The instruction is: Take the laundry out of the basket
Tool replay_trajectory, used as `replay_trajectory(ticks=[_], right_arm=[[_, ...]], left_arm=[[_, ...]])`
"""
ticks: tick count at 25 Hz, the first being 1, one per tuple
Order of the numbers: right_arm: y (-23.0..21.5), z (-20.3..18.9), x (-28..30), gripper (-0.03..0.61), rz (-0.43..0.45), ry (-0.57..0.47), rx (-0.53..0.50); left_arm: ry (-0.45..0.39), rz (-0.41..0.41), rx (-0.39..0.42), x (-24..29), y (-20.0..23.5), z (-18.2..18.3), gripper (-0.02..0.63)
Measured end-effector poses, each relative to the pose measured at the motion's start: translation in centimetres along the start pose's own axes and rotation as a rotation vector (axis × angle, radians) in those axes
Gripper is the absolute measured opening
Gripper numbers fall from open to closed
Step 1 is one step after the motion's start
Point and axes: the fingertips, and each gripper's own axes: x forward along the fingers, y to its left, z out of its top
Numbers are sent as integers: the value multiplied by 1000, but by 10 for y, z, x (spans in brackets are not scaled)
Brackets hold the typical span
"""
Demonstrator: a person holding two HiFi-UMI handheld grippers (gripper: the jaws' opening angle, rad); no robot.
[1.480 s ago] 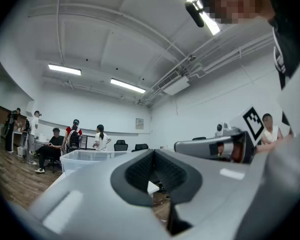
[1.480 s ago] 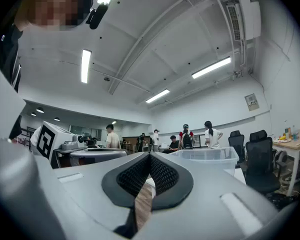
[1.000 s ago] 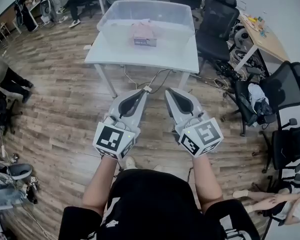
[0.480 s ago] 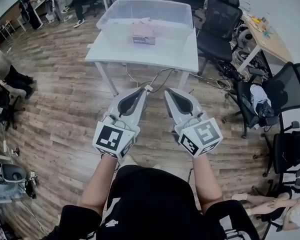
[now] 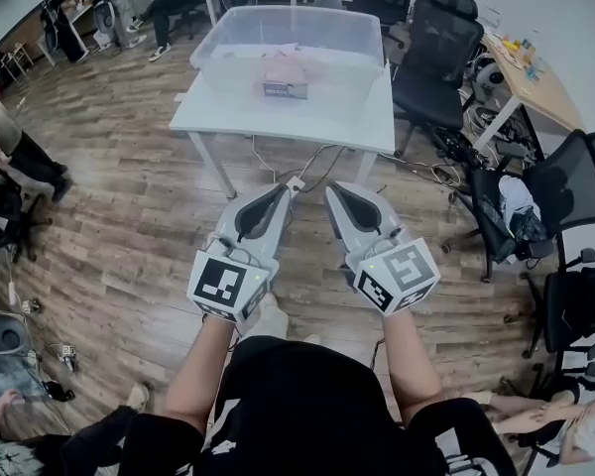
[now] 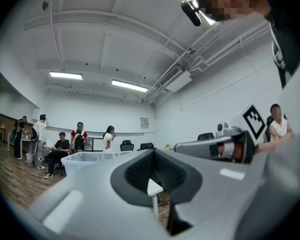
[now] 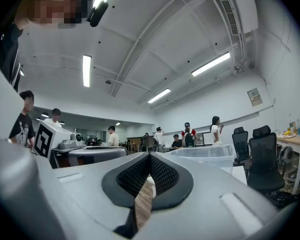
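Ahead, white table (image 5: 278,119) bearing clear basket (image 5: 220,59), wood floor (image 5: 129,201), chairs (image 5: 431,62), left gripper (image 5: 294,183), right gripper (image 5: 330,189), jaws together.

My head camera looks steeply down; the white table (image 5: 278,117) with the clear basket (image 5: 296,30) stands far off at 12 o'clock. Cameras on my left gripper (image 5: 292,184) and right gripper (image 5: 331,188) look level along the jaws; all three share that basket.

Nothing readable here tbh. The dark tag (image 5: 285,89) on the pink folded laundry (image 5: 282,66) and the white print (image 5: 221,412) on the black T-shirt (image 5: 307,395) are too blurry.
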Motion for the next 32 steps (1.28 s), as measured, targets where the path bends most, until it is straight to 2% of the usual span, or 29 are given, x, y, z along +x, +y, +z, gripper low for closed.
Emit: replay_trajectory(ticks=[8, 32], right_arm=[[-7, -2, 37, -2, 6, 8, -7], [-17, -8, 187, 0, -1, 46, -15]], left_arm=[[-13, 17, -11, 16, 34, -4, 9], [-22, -7, -40, 65, 170, -18, 9]])
